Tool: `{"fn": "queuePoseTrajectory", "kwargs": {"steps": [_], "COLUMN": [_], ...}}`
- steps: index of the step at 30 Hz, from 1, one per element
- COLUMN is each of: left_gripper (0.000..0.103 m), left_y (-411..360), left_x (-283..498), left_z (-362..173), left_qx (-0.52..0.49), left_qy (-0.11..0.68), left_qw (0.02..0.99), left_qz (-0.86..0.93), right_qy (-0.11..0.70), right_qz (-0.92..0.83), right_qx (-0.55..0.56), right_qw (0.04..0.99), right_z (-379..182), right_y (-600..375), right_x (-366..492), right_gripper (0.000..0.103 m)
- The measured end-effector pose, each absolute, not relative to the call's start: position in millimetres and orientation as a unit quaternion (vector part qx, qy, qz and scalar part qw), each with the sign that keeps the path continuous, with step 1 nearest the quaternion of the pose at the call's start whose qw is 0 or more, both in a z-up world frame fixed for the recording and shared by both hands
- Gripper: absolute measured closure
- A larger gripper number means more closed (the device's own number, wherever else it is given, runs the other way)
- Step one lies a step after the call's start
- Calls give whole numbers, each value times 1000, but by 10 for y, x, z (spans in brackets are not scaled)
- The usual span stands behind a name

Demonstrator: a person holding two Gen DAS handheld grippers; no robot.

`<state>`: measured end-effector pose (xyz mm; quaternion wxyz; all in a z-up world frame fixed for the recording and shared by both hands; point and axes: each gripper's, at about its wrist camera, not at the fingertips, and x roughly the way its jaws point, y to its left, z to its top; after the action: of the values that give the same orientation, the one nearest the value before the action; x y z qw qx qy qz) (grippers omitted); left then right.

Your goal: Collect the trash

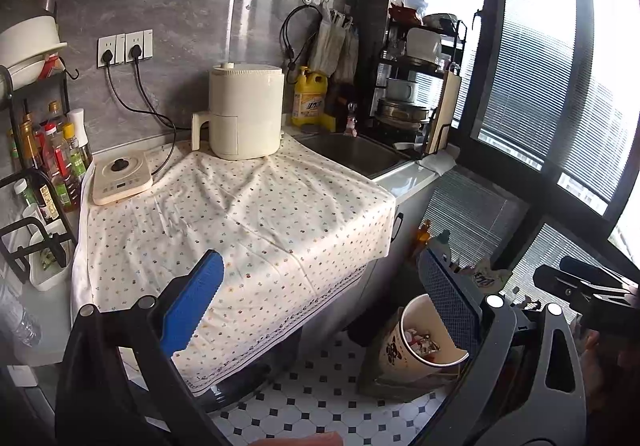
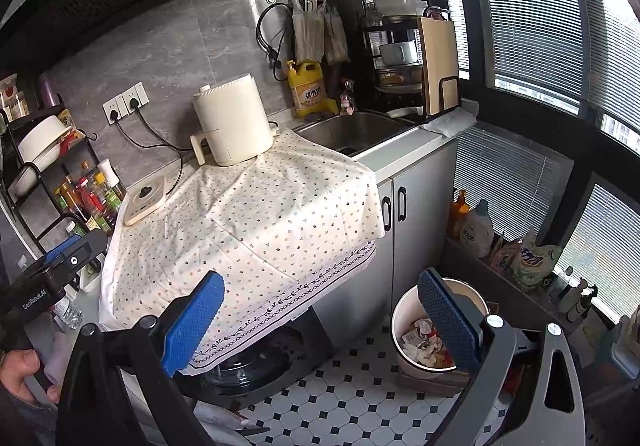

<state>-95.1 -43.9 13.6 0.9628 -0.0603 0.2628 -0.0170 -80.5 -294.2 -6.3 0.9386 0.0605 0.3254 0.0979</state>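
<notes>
Down on the tiled floor [image 2: 340, 398], beside the grey cabinet [image 2: 420, 214], I see the white trash bin [image 2: 400, 330] standing upright with crumpled paper and wrappers [image 2: 420, 338] inside it. From my left wrist camera the same bin [image 1: 404, 338] appears tilted by the lens, its printed side toward me.

My right claw [image 2: 320, 322] is wide open, nothing between its blue pads [image 2: 192, 322]; it hangs above the counter's front edge, with its right finger in front of the bin's mouth in this view. My left claw [image 1: 320, 310] is likewise spread open and empty, its left pad [image 1: 192, 306] over the hanging hem of the cloth.

Across the counter lies a dotted cream tablecloth [image 2: 248, 218], draping over the front. I can pick out no loose trash on it. At its back stands a cream air fryer [image 2: 232, 122], its cord running to the wall sockets [image 2: 124, 102]. A flat induction hob [image 2: 144, 202] sits on the cloth's left corner, near a rack of sauce bottles [image 2: 88, 202]. Beyond the cloth is the steel sink [image 2: 352, 130], with a yellow detergent bottle [image 2: 306, 88] behind it and a dish rack [image 2: 404, 38] holding a cutting board [image 2: 438, 58].

At the left edge of the right camera I see a hand [image 2: 20, 374] holding the other rig.
</notes>
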Motion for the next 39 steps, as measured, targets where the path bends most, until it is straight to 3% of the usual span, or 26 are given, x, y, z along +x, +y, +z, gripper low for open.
{"fn": "queuePoseTrajectory", "kwargs": {"steps": [39], "left_gripper": [6], "left_y": [-370], "left_x": [-1079], "left_z": [128], "left_qx": [-59], "left_qy": [260], "left_qw": [964], "left_qz": [-16], "right_qy": [328], "right_qz": [107], "right_qx": [63], "right_qw": [937], "right_z": [-66], "right_y": [-2946], "right_x": [-950], "right_gripper": [8]}}
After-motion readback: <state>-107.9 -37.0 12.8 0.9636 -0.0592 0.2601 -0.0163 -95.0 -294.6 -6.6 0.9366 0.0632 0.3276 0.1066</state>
